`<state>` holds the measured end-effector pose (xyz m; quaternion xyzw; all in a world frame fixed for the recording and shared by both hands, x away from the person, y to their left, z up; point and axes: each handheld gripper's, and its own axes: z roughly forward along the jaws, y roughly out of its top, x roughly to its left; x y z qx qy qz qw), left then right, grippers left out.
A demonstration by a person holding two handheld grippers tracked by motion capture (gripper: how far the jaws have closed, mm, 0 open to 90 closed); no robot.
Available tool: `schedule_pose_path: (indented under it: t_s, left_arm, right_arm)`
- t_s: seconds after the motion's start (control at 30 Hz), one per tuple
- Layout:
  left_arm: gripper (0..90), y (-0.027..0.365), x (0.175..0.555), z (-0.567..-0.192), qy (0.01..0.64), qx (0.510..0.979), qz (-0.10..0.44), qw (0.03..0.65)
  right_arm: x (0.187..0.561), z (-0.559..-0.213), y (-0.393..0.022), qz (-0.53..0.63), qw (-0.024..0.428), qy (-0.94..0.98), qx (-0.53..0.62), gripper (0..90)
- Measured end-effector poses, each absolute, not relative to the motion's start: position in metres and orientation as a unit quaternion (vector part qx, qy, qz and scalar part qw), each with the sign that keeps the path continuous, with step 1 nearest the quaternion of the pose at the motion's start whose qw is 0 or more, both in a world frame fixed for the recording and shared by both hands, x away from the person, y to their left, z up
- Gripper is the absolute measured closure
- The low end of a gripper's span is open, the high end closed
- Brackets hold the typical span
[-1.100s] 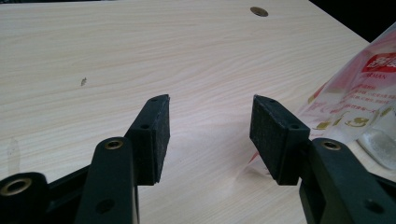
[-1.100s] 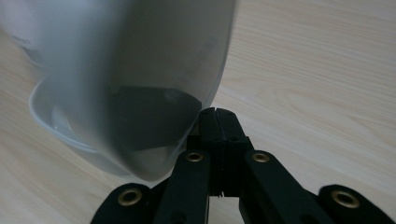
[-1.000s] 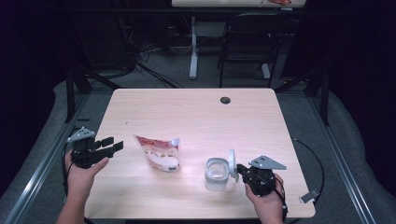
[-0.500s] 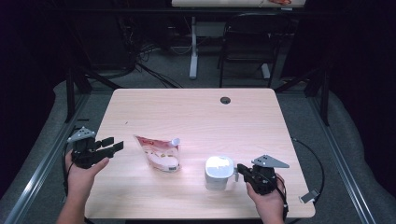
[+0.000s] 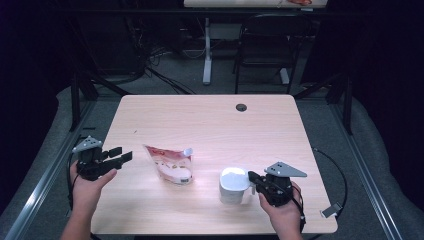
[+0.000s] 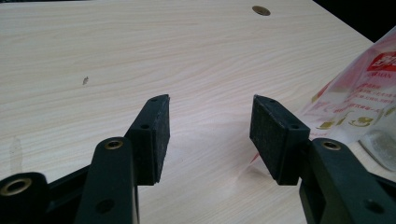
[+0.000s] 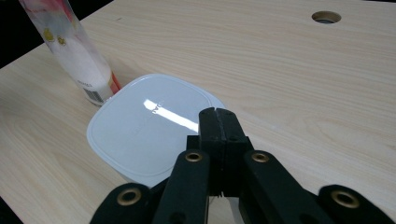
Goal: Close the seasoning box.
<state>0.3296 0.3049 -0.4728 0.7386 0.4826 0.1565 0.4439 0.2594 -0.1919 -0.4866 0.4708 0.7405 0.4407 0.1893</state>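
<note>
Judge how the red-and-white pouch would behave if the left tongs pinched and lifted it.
The pouch looks like thin, crinkled clear film, so it would probably flex and sag. White contents sit near its bottom, so it may hang bottom-heavy. The glossy film could slip between the pads.

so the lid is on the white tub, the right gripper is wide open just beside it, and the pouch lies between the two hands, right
Not quite. The right gripper is shut, its two jaws pressed together at the edge of the white tub, as the right gripper view shows. The lid is on, and the pouch lies between the hands.
</note>
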Motion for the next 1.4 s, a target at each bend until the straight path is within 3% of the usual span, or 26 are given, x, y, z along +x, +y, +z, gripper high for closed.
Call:
schedule_pose_path:
  t_s: [0.23,1.0,1.2,1.4]
  left_arm:
    - [48.1,0.305,0.327,-0.469,0.481,0.735,0.165,0.449]
    - [48.0,0.304,0.329,-0.471,0.481,0.737,0.162,0.446]
    - [48.0,0.304,0.329,-0.472,0.481,0.737,0.162,0.446]
    - [48.0,0.304,0.329,-0.473,0.481,0.737,0.162,0.445]
  right_arm:
    - [0.258,-0.494,-0.195,0.422,0.199,0.742,0.482,90.0]
    - [0.264,-0.517,-0.212,0.464,0.141,0.712,0.508,90.0]
    - [0.261,-0.518,-0.217,0.459,0.152,0.711,0.51,86.8]
    - [0.254,-0.524,-0.223,0.447,0.161,0.719,0.507,78.0]
